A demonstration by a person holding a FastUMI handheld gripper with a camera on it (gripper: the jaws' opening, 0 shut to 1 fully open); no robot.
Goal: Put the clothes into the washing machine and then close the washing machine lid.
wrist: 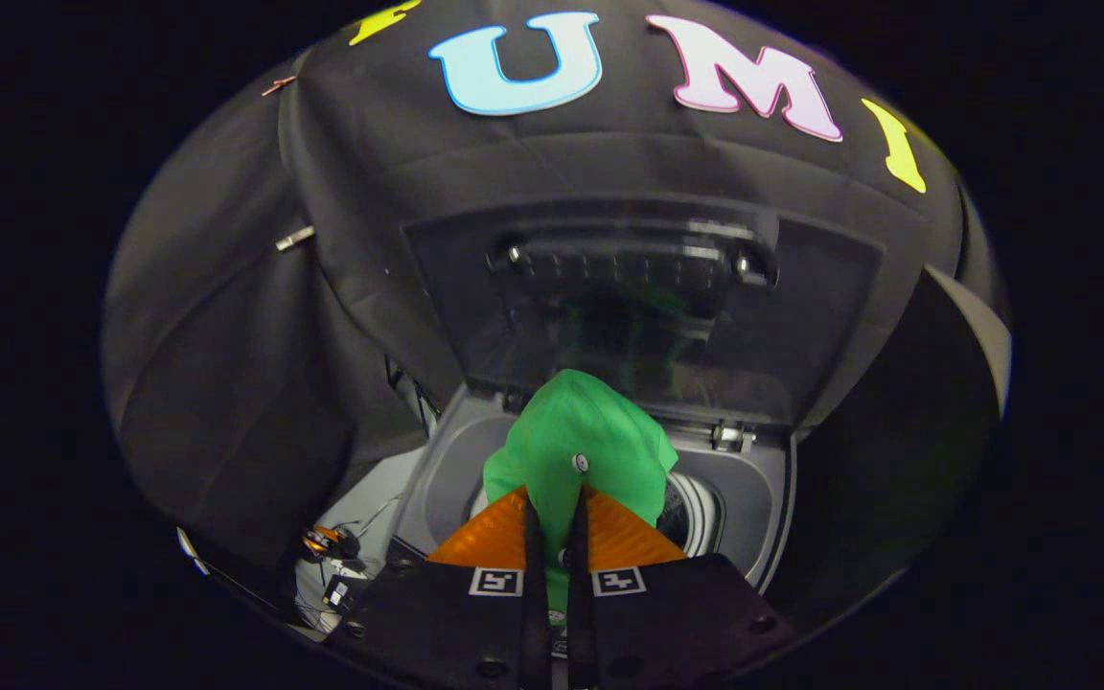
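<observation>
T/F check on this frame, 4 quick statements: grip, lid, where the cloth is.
1. The gripper is shut on the green cloth. True.
2. The washer lid is closed. False: it stands open, raised behind the opening.
3. The cloth hangs over the drum opening. True.
4. The cloth lies on the floor beside the washer. False: it is held up between the fingers, above the washer.

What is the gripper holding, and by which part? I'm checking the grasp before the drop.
A green cloth garment, pinched by a bunched fold between the nearly closed jaws of the gripper, above the open washing machine tub.
</observation>
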